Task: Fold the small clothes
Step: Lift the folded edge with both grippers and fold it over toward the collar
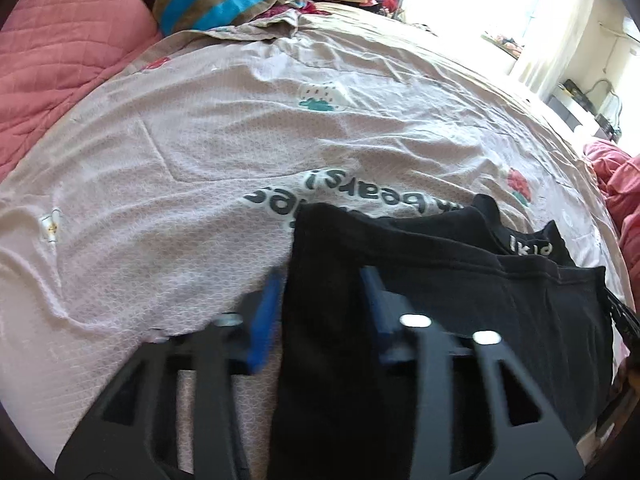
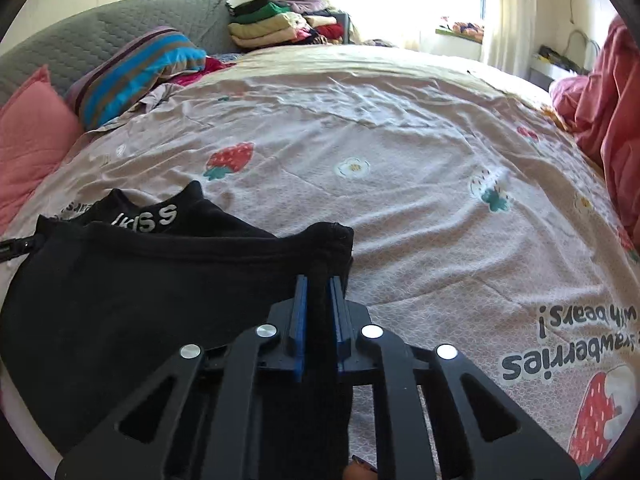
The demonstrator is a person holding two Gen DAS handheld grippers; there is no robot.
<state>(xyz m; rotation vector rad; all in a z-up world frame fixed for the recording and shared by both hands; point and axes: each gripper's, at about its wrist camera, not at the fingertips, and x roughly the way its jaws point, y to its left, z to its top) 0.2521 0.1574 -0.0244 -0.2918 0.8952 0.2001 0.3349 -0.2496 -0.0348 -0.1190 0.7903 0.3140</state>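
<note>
A small black garment (image 1: 440, 292) with white letters on its band lies on the bed sheet (image 1: 208, 152), held up along its near edge. My left gripper (image 1: 324, 276) is shut on the garment's left corner, a thick fold of black cloth filling the gap between the blue pads (image 1: 264, 316). In the right wrist view the same garment (image 2: 140, 280) spreads to the left. My right gripper (image 2: 318, 280) is shut on its right corner, which stands up between narrow blue pads (image 2: 298, 312). The other gripper's tip shows at each view's outer edge.
The sheet (image 2: 420, 208) carries strawberry prints and lettering. A pink pillow (image 2: 28, 140) and a striped pillow (image 2: 136, 68) lie at the head. Folded clothes (image 2: 272, 24) are stacked at the far side. A red quilt (image 2: 608, 92) is heaped at the right.
</note>
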